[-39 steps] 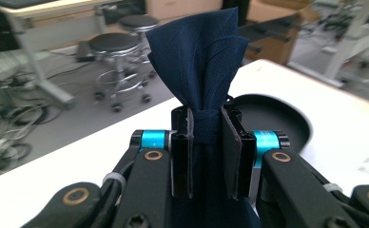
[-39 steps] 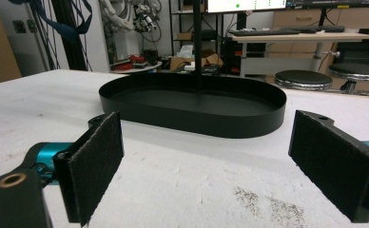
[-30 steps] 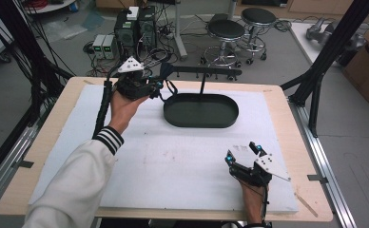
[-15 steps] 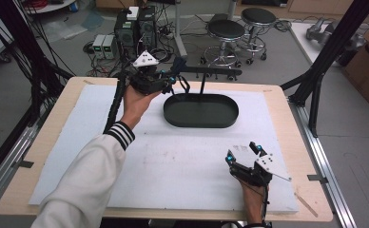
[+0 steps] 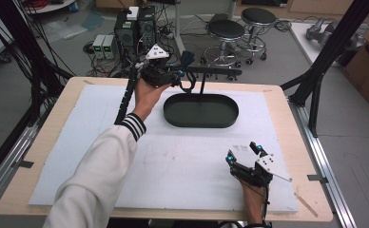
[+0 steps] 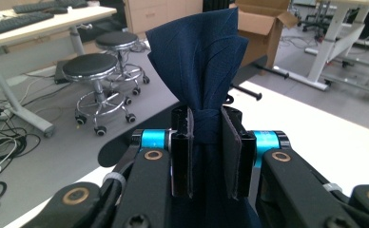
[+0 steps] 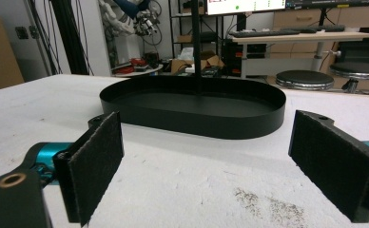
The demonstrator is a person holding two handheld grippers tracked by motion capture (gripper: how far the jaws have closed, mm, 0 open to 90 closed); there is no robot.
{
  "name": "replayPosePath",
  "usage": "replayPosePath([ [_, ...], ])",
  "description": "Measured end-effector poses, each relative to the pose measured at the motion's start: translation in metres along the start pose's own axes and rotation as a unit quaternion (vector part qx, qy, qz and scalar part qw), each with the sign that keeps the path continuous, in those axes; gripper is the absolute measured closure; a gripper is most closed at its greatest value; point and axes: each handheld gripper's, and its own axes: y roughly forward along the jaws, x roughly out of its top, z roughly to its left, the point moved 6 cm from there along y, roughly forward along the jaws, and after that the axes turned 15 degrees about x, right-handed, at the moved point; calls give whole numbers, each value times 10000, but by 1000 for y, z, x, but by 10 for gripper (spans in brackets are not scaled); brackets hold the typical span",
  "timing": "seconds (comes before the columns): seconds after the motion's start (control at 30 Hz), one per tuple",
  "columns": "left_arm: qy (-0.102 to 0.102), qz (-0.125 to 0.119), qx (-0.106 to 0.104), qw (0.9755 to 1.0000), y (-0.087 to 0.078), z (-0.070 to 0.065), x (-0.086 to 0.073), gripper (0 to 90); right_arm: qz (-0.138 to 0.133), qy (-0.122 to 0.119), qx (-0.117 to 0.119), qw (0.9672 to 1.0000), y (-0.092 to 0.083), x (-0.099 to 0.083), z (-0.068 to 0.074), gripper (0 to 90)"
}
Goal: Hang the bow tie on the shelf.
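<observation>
Left gripper (image 5: 180, 76): jaws pinching a dark blue cloth (image 6: 201, 61) at a bunched part; cloth stands up between the jaws in the left gripper view.
Cloth position: lifted off the table (image 5: 44, 142), at the far edge, just beside the horizontal bar (image 5: 216, 71) of the black stand (image 5: 202, 85).
Stand: its post rises from an oval black tray (image 5: 173, 116); tray looks empty.
Right gripper (image 5: 243, 153): jaws spread wide, holding nothing, resting low on the table near the person, well apart from the tray.
Done, prob.: cloth picked up and brought to the bar.
Left, prob.: drape cloth over the bar, then release; cloth not yet hanging on it as far as I can see.
</observation>
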Motion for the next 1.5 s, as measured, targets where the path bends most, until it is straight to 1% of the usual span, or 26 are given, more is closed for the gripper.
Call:
replayPosePath([
  [0.03,43,27,19,10000,2,0,-1,755,4,2,5,10000,0,0,0,103],
  [0.07,47,29,13,10000,3,-1,-2,755,-8,20,2,10000,0,0,0,103],
  [0.17,58,25,78,9999,5,1,-3,755,1,74,10,10000,0,0,0,103],
  [0.4,45,51,327,9994,7,18,-3,755,15,86,14,10000,0,0,0,103],
  [0.5,56,54,420,9991,10,23,-5,755,14,76,11,10000,0,0,-1,103],
  [0.57,67,54,484,9988,11,25,-6,755,19,68,10,10000,0,0,-1,103],
  [0.7,26,52,540,9985,14,29,-8,755,18,73,14,10000,0,0,-1,103],
  [0.77,58,74,574,9983,14,30,-9,755,18,72,11,10000,0,0,-1,103],
  [0.83,35,61,596,9982,14,31,-9,755,18,81,14,10000,0,0,-1,103],
  [0.97,131,61,716,9973,13,32,-10,754,8,63,5,10000,0,0,0,103],
  [1.07,259,76,937,9952,13,35,-15,755,-6,54,-3,10000,0,0,0,103],
  [1.13,208,83,1014,9946,13,37,-19,755,6,55,10,10000,0,0,0,103],
  [1.27,190,95,1166,9930,12,43,-25,754,-8,53,4,10000,0,0,0,103],
  [1.37,73,117,1152,9933,12,46,-29,754,2,54,21,10000,0,0,0,103],
  [1.4,62,142,1151,9932,12,46,-31,754,2,61,21,10000,0,0,-1,103],
  [1.5,22,94,1133,9935,11,46,-34,754,6,59,8,10000,0,0,0,103],
])
